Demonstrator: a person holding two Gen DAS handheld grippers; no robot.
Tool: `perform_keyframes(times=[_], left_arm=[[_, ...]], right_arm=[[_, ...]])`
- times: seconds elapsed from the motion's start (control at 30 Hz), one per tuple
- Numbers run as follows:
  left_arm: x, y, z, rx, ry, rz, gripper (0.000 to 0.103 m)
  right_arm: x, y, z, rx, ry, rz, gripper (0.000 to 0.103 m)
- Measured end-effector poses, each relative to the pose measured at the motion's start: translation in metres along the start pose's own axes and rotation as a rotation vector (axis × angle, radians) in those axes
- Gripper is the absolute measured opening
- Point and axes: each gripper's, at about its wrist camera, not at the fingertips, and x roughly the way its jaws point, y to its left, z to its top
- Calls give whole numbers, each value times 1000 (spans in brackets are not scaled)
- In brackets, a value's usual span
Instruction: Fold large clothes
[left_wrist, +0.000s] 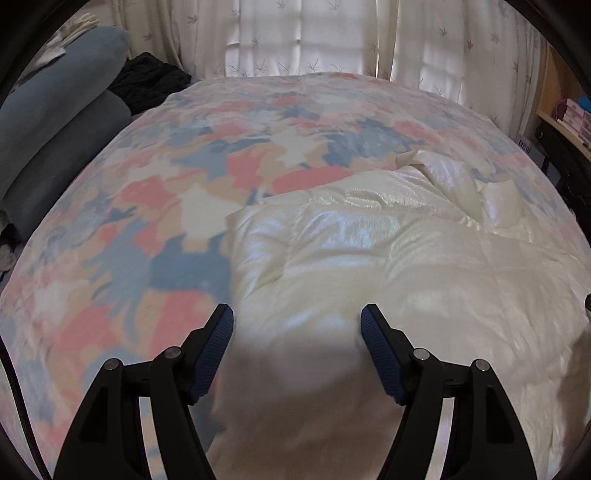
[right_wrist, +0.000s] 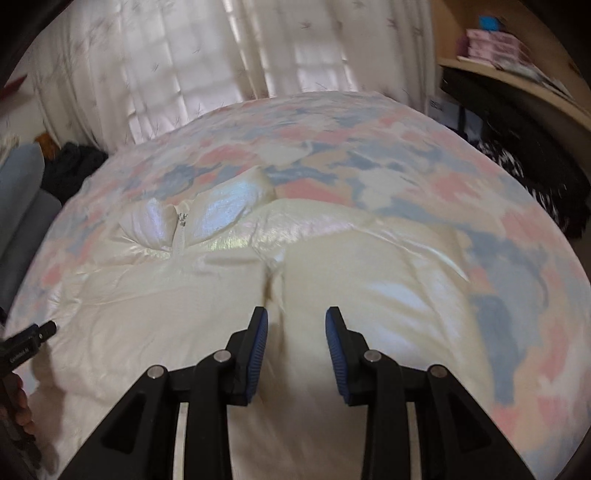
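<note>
A cream-white padded jacket (left_wrist: 369, 258) lies spread across a bed covered with a quilt (left_wrist: 147, 192) patterned in pink, blue and beige. The garment takes up the near half of the bed, toward its right edge, its shiny collar (right_wrist: 221, 210) and zip (right_wrist: 181, 229) pointing at the far edge, where pale curtains (left_wrist: 303, 37) hang. The left gripper (left_wrist: 297, 314) hovers over the jacket's left side, its jaws standing wide with only blurred white fabric behind them; the blue pads (left_wrist: 373, 332) do not press on anything. The right gripper (right_wrist: 296, 317) is above the middle of the jacket, near a crease in the padding, its jaws narrower but also apart, with no cloth pinched between them. In the right wrist view, part of the left tool and a hand (right_wrist: 18, 406) show at the picture's left edge. Grey-blue cushions (left_wrist: 55, 122) and a dark garment (left_wrist: 147, 79) lie beyond the bed's left edge; a wooden shelf (right_wrist: 517, 77) with pink boxes (right_wrist: 491, 44) stands past the far right corner.
</note>
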Motion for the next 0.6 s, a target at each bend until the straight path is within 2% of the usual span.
perform_keyframes(times=[0.3,0.6], left_arm=[[-67,13,-39,17,-31,2,70],[-99,8,-67,47,-19,-20,71]], right_arm=[[-63,-13,-35,27,-15,39,32],[-90,3,-58,7,-14,85,32]])
